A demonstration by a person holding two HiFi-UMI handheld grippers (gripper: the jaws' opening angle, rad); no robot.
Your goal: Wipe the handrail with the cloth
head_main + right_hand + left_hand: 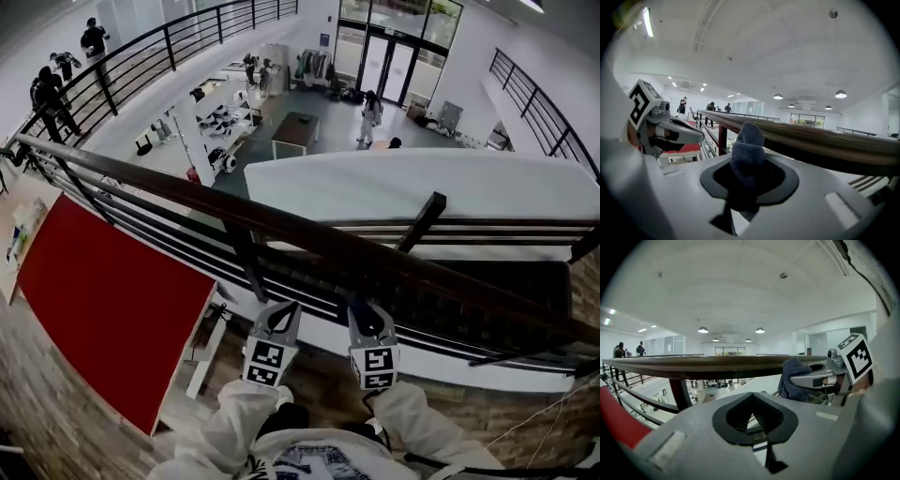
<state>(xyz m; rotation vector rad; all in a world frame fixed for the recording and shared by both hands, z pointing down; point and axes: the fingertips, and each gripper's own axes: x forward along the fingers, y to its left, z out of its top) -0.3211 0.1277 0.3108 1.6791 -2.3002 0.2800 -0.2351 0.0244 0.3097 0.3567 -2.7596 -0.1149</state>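
The jaws of the right gripper (751,180) are clenched on a dark blue-grey cloth (747,147). The bunched free end of the cloth is raised just beside the underside of the wooden handrail (811,138); contact cannot be confirmed. The jaws of the left gripper (751,411) are closed together, and nothing is held between them. Both grippers are positioned side by side at the near side of the handrail. A red panel (103,300) is seen at the left beyond the railing.
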